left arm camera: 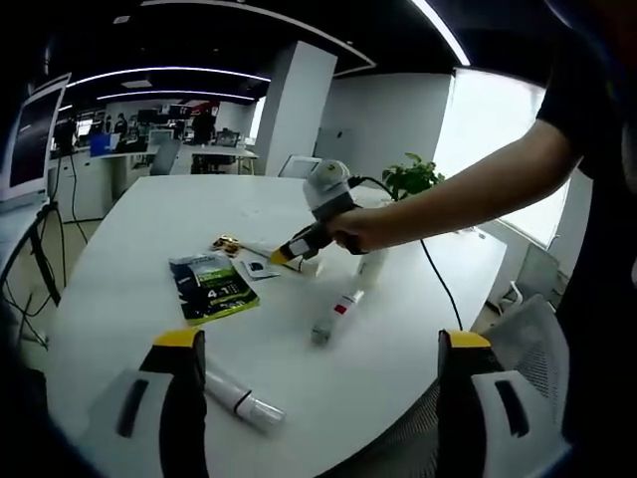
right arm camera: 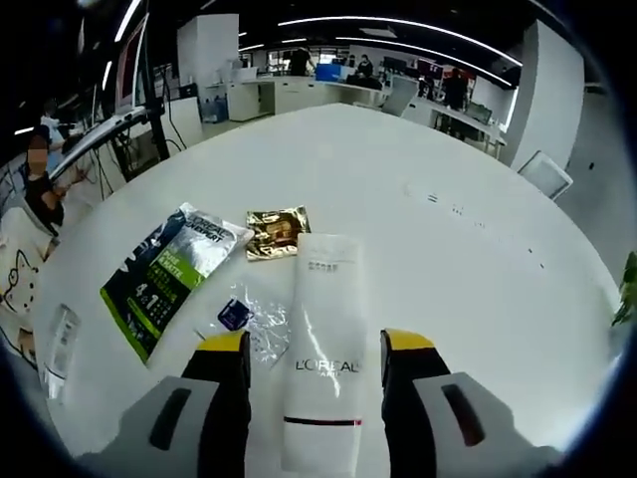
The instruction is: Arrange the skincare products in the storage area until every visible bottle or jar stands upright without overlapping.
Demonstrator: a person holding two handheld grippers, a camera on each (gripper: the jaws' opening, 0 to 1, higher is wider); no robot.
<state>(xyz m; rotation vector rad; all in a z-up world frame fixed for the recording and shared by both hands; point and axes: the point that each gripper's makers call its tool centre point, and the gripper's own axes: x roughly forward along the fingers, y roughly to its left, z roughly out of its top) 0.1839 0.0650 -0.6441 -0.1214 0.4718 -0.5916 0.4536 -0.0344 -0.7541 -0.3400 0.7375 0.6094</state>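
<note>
The right gripper [right arm camera: 311,370], jaws wide, straddles a white tube [right arm camera: 321,349] lying flat on the worktop [right arm camera: 448,199]; a shallow pinch might let it slip, while the left gripper [left arm camera: 317,349] hangs wide open.

White tube [right arm camera: 320,349], right gripper view: "L'OREAL" printed in dark letters across its near half, with a smaller line beneath too fine to read. Green-and-black sachet [right arm camera: 169,274], left of the tube: large white "4" and "1" legible on the green part; its brand lettering at the far end is too blurred to read.
</note>
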